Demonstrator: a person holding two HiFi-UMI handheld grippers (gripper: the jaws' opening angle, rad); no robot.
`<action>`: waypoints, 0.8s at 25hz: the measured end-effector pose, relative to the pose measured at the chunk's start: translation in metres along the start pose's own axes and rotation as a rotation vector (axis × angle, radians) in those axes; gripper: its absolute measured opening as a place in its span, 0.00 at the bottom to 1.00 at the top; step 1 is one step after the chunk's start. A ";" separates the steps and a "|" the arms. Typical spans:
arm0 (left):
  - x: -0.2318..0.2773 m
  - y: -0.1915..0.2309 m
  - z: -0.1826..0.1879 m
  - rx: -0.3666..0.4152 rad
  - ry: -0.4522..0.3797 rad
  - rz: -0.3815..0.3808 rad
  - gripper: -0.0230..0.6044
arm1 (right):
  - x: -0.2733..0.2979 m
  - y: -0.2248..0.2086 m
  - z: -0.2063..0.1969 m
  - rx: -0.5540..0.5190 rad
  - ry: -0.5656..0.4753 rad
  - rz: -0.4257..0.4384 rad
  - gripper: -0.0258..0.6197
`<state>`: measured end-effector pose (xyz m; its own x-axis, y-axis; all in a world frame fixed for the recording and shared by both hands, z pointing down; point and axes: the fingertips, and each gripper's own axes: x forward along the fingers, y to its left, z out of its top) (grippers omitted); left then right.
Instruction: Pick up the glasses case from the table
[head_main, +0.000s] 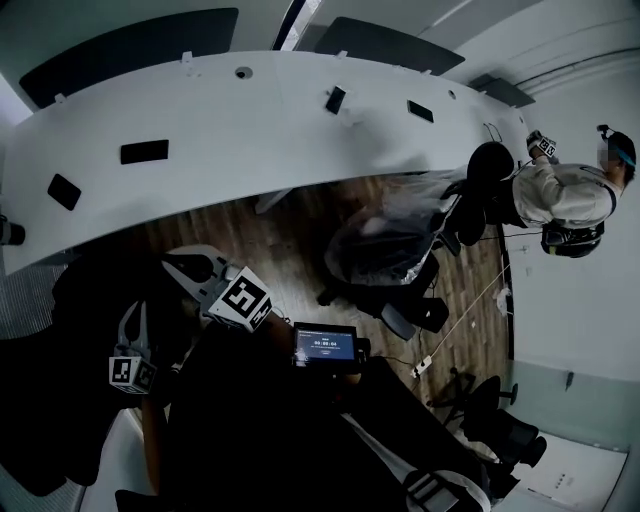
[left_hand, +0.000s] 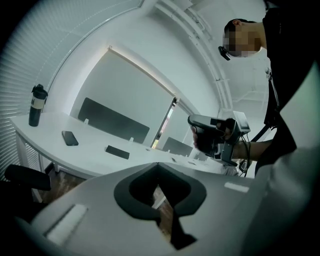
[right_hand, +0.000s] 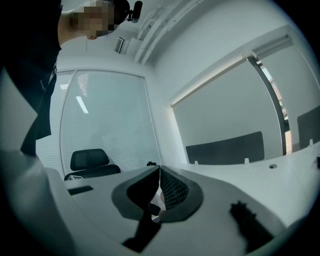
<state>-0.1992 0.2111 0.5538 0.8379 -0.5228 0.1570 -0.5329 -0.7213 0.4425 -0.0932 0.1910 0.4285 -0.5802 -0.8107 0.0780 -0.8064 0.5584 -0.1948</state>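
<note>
1. Head view: my left gripper (head_main: 134, 312) and right gripper (head_main: 180, 262), jaws closed, both empty.
2. Glasses case (head_main: 145, 151): dark oblong on white table (head_main: 250, 140), 12 o'clock of both grippers, well apart.

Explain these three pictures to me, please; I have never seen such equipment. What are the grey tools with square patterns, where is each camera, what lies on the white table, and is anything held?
No robot is here. A person holds one tool in each hand: the left gripper and the right gripper; the patterned cubes belong to them. The head view comes from a camera on the person's head, looking down. Each gripper view comes from a camera on that gripper, looking along its jaws. Both pairs of jaws are shut with nothing between them, so nothing is held. On the long white table lie several flat dark items, and a dark bottle stands at one end. Which one is the glasses case, I cannot tell.
</note>
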 end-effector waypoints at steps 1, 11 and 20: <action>0.007 0.000 0.004 -0.003 0.003 0.005 0.04 | 0.002 -0.007 0.000 0.003 0.004 0.005 0.05; 0.099 -0.009 0.028 0.078 0.048 -0.047 0.04 | 0.004 -0.087 0.007 -0.033 0.025 -0.006 0.05; 0.144 -0.028 0.019 0.071 0.074 -0.044 0.04 | -0.013 -0.144 -0.003 -0.013 0.058 -0.015 0.05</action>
<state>-0.0656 0.1479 0.5473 0.8655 -0.4570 0.2050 -0.5005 -0.7746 0.3867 0.0301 0.1220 0.4582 -0.5731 -0.8079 0.1374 -0.8165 0.5486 -0.1800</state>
